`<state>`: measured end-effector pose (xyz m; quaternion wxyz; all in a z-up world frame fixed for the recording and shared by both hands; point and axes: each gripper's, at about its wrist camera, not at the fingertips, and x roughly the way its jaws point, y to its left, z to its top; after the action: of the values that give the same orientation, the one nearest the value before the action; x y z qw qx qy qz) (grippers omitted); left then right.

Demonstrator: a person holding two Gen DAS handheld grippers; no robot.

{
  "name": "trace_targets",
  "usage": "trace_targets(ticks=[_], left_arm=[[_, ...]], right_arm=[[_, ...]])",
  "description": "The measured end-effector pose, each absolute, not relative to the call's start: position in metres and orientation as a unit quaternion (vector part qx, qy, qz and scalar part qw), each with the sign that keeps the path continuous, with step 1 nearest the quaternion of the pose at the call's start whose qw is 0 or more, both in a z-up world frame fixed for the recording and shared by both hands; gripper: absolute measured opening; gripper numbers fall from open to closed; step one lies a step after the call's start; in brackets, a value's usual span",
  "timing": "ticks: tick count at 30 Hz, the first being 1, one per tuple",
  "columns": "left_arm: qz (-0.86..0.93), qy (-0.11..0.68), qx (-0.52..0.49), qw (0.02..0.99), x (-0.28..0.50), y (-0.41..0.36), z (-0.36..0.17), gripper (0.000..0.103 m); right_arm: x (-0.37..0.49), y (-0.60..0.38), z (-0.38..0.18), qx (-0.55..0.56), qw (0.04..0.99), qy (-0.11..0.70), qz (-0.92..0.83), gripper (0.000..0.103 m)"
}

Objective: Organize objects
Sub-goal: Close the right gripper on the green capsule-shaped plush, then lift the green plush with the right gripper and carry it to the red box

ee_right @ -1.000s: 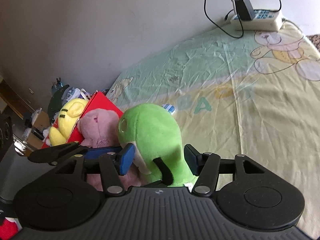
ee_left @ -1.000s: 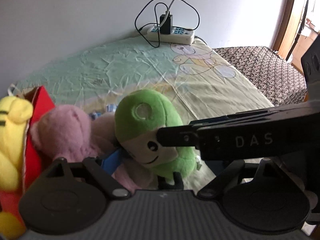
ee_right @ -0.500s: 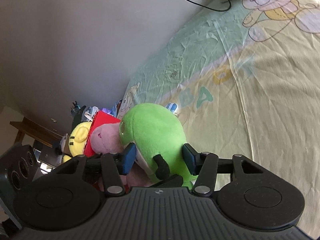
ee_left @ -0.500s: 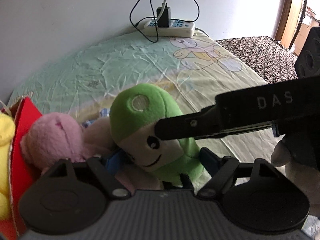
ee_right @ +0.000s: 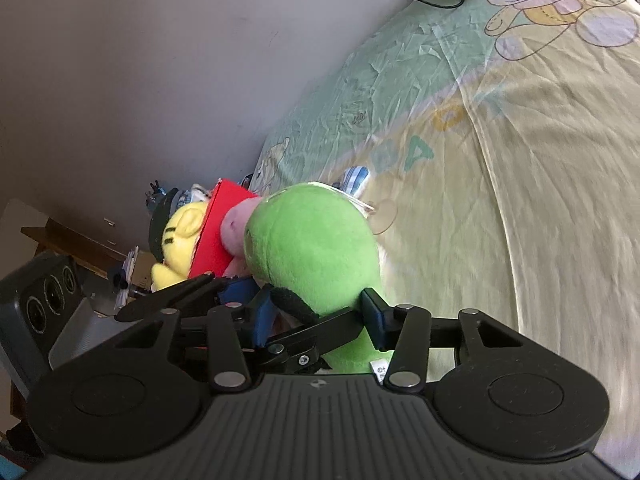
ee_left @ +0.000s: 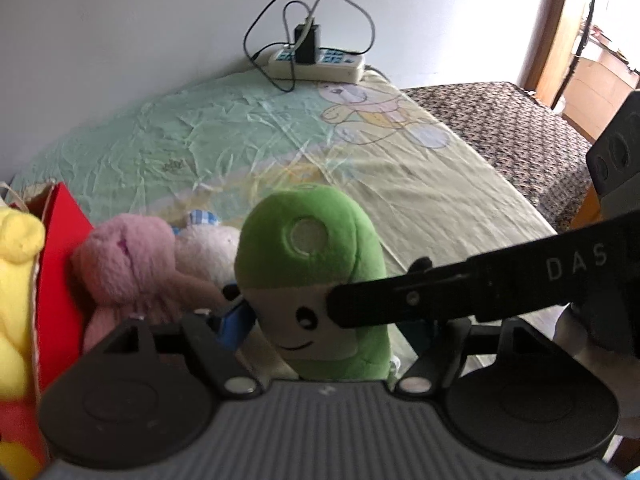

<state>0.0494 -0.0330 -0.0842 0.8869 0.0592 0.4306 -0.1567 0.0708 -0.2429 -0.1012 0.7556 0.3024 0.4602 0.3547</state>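
Both grippers closing around green plush [ee_right: 316, 248]: left gripper [ee_left: 332, 320], right gripper [ee_right: 316, 316]; contact unclear. Pink plush [ee_left: 124, 264] crowding leftward. Left view alone showing power strip [ee_left: 316, 64].

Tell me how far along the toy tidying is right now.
Done: a yellow plush toy already sits in the red bag. In hand: both the left gripper and the right gripper have their jaws closing around the green plush toy, which sits between them on the bed. Left: the green toy and the pink plush toy beside it are still outside the bag.
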Motion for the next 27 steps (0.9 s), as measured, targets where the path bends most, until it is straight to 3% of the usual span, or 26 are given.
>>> trace_targets(ticks=[17, 27], left_arm=[[-0.185, 0.418, 0.062, 0.887, -0.036, -0.014, -0.07, 0.076], [-0.154, 0.421, 0.047, 0.893, -0.083, 0.042, -0.069, 0.076]], right_arm=[[-0.003, -0.221, -0.083, 0.268, 0.752, 0.479, 0.365, 0.049], [-0.033, -0.158, -0.082, 0.233, 0.727, 0.502, 0.407, 0.049]])
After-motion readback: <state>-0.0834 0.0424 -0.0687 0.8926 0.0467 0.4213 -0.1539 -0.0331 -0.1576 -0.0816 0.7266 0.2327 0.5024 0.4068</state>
